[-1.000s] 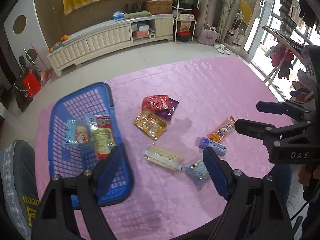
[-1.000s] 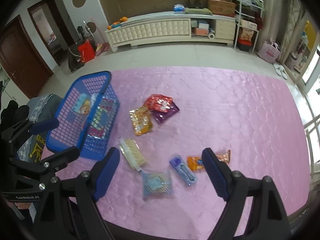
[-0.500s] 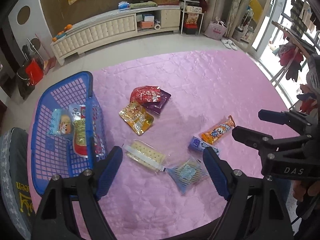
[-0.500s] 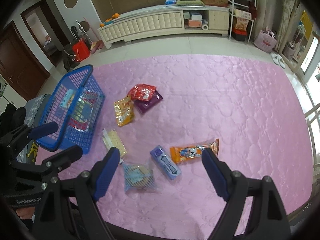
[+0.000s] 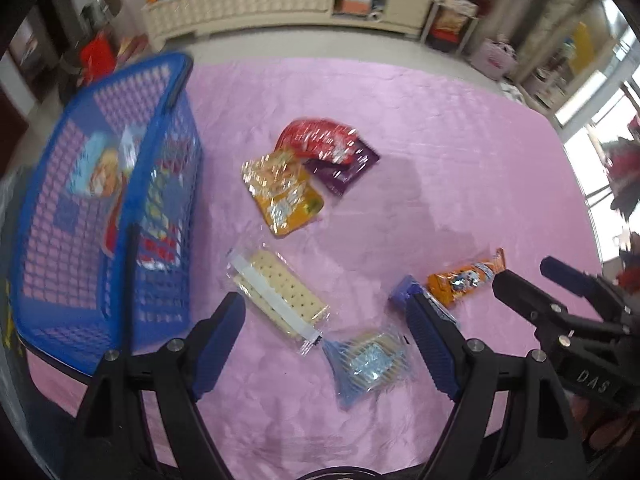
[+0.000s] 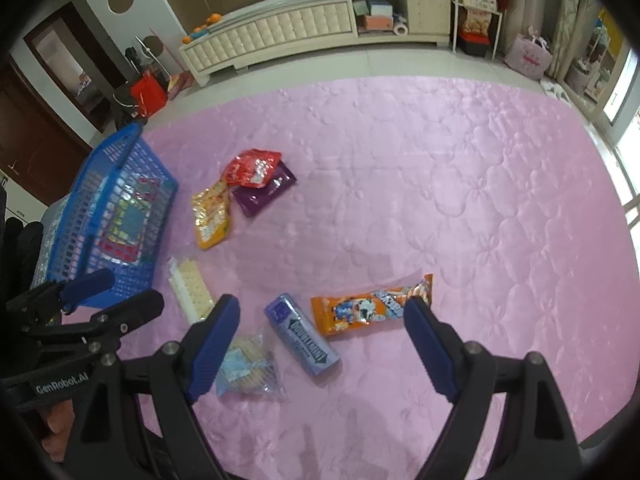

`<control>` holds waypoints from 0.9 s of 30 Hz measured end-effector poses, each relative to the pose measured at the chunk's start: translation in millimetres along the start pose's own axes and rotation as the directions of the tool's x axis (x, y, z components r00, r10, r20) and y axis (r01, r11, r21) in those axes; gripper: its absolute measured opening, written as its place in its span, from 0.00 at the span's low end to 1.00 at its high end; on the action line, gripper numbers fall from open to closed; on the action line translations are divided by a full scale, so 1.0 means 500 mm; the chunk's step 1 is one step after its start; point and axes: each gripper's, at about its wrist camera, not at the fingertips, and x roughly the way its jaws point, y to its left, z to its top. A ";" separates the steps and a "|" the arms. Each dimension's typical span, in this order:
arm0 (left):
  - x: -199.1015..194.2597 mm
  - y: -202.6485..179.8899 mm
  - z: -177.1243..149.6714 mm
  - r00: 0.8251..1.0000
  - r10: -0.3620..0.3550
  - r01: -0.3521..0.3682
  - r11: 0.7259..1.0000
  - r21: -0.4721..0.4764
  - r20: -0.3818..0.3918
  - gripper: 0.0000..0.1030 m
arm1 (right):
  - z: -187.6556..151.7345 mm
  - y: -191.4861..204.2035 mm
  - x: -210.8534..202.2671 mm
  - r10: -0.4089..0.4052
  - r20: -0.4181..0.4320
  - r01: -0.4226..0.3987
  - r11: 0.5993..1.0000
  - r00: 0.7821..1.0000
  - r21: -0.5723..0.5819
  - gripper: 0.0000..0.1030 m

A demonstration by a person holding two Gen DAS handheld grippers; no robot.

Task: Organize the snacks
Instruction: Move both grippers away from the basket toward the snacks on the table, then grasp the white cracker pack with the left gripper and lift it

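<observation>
Loose snacks lie on a pink quilted cloth (image 5: pixel 440 152). My left gripper (image 5: pixel 326 312) hangs open above a clear pack of crackers (image 5: pixel 280 294) and a blue wafer bag (image 5: pixel 366 362). A blue basket (image 5: pixel 72 208) with a few packs inside stands at the left. My right gripper (image 6: pixel 320 316) is open over a purple bar (image 6: pixel 304 336) and an orange bar (image 6: pixel 370 310); the wafer bag (image 6: pixel 248 368) lies by its left finger. Farther off sit a yellow pack (image 6: pixel 212 220), a red pack (image 6: pixel 252 168) and a dark purple pack (image 6: pixel 266 194). Nothing is held.
A long white cabinet (image 6: pixel 280 36) runs along the far wall, with a shelf rack (image 6: pixel 476 20) to its right. A red bag (image 6: pixel 148 94) stands on the floor beyond the basket (image 6: pixel 116 216). The cloth's right half (image 6: pixel 500 200) carries no snacks.
Both grippers have come down closer to the snacks, which now look larger. The left view has rolled, so the basket sits more upright at the left. Jaws stay as wide as before.
</observation>
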 end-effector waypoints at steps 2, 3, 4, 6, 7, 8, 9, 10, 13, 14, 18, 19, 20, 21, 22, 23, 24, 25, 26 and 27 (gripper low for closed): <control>0.019 0.004 0.001 1.000 0.015 -0.016 0.999 -0.034 -0.019 0.79 | 0.001 -0.001 0.017 0.009 -0.009 -0.009 1.000 1.000 0.001 0.84; 0.028 0.007 0.001 0.999 0.020 -0.021 0.999 -0.049 -0.026 0.79 | 0.001 -0.002 0.028 0.011 -0.016 -0.011 1.000 1.000 -0.001 0.84; 0.038 0.009 0.002 0.999 0.028 -0.030 0.998 -0.061 -0.036 0.79 | 0.001 -0.004 0.035 0.012 -0.022 -0.012 1.000 1.000 -0.003 0.84; 0.057 0.016 0.003 0.997 0.038 -0.044 0.995 -0.093 -0.060 0.79 | 0.004 -0.007 0.052 0.013 -0.034 -0.013 1.000 0.999 -0.004 0.84; 0.065 0.022 0.002 0.997 0.036 -0.044 0.992 -0.115 -0.073 0.79 | 0.005 -0.008 0.058 0.015 -0.039 -0.015 1.000 0.999 -0.004 0.84; 0.074 0.028 0.002 0.996 0.031 -0.043 0.989 -0.140 -0.085 0.79 | 0.006 -0.011 0.065 0.020 -0.044 -0.020 1.000 0.999 -0.004 0.84; 0.079 0.032 0.002 0.996 0.026 -0.040 0.987 -0.158 -0.091 0.79 | 0.008 -0.013 0.070 0.023 -0.048 -0.023 1.000 0.999 -0.004 0.84; 0.084 0.037 0.002 0.995 0.024 -0.040 0.984 -0.176 -0.092 0.79 | 0.009 -0.015 0.075 0.023 -0.051 -0.024 1.000 0.998 -0.005 0.84; 0.101 0.050 0.005 0.995 0.034 -0.054 0.975 -0.214 -0.095 0.79 | 0.012 -0.017 0.088 0.028 -0.059 -0.028 1.000 0.998 -0.006 0.84; 0.110 0.056 0.005 0.994 0.036 -0.059 0.973 -0.223 -0.102 0.79 | 0.013 -0.018 0.091 0.029 -0.061 -0.030 1.000 0.998 -0.005 0.84; 0.146 0.071 0.005 0.991 0.042 -0.074 0.963 -0.259 -0.130 0.79 | 0.011 -0.022 0.108 0.033 -0.074 -0.034 0.999 0.997 -0.012 0.84; 0.153 0.073 0.005 0.990 0.050 -0.082 0.962 -0.260 -0.129 0.79 | 0.012 -0.023 0.110 0.033 -0.077 -0.034 0.999 0.997 -0.012 0.84; 0.158 0.076 0.004 0.990 0.064 -0.095 0.960 -0.264 -0.126 0.79 | 0.010 -0.025 0.113 0.037 -0.080 -0.038 0.999 0.996 -0.011 0.84; 0.162 0.079 0.003 0.990 0.076 -0.106 0.957 -0.272 -0.120 0.79 | 0.009 -0.026 0.115 0.040 -0.083 -0.041 0.999 0.996 -0.011 0.85; 0.168 0.082 0.001 0.989 0.086 -0.116 0.952 -0.283 -0.117 0.79 | 0.009 -0.027 0.115 0.042 -0.085 -0.043 0.999 0.995 -0.013 0.85; 0.176 0.084 0.000 0.989 0.089 -0.121 0.949 -0.292 -0.122 0.79 | 0.007 -0.028 0.115 0.044 -0.086 -0.045 0.999 0.995 -0.019 0.85; 0.184 0.087 -0.001 0.988 0.084 -0.120 0.947 -0.298 -0.132 0.79 | 0.006 -0.028 0.114 0.044 -0.084 -0.046 0.999 0.995 -0.025 0.85; 0.195 0.089 -0.002 0.987 0.070 -0.112 0.946 -0.305 -0.145 0.79 | 0.005 -0.025 0.116 0.043 -0.082 -0.045 0.999 0.996 -0.030 0.85; 0.202 0.091 -0.004 0.986 0.061 -0.106 0.947 -0.305 -0.152 0.79 | 0.004 -0.025 0.115 0.041 -0.079 -0.044 0.998 0.996 -0.035 0.85; 0.209 0.091 -0.005 0.986 0.058 -0.104 0.948 -0.300 -0.159 0.79 | 0.003 -0.025 0.113 0.041 -0.076 -0.044 0.998 0.996 -0.040 0.85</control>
